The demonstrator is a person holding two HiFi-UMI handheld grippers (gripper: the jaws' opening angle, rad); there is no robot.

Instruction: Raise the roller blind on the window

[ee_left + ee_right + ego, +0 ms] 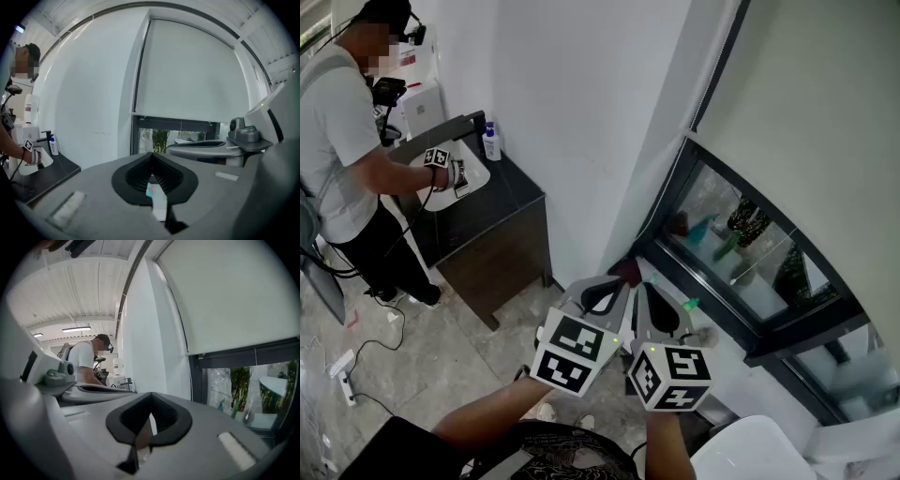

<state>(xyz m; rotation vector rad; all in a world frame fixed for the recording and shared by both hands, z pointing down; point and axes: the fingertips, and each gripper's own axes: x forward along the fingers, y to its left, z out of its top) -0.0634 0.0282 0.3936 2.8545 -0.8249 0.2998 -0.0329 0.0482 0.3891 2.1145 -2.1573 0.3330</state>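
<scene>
The white roller blind (806, 112) hangs down over the upper part of the dark-framed window (741, 314); below its bottom edge a strip of glass stays uncovered. It also fills the left gripper view, blind (187, 70), and the right gripper view, blind (234, 291). A thin cord (255, 357) hangs in front of the glass. My left gripper (619, 278) and right gripper (645, 284) are held side by side, low, pointing at the window's lower left corner and short of the blind. Both are shut with nothing between their jaws, left gripper (151, 155), right gripper (150, 395).
A person (342, 141) stands at the far left at a dark cabinet (502, 234) with a white basin and a bottle (492, 142). Cables lie on the tiled floor (422, 366). A white rounded object (755, 450) is at the bottom right. Plants show behind the glass.
</scene>
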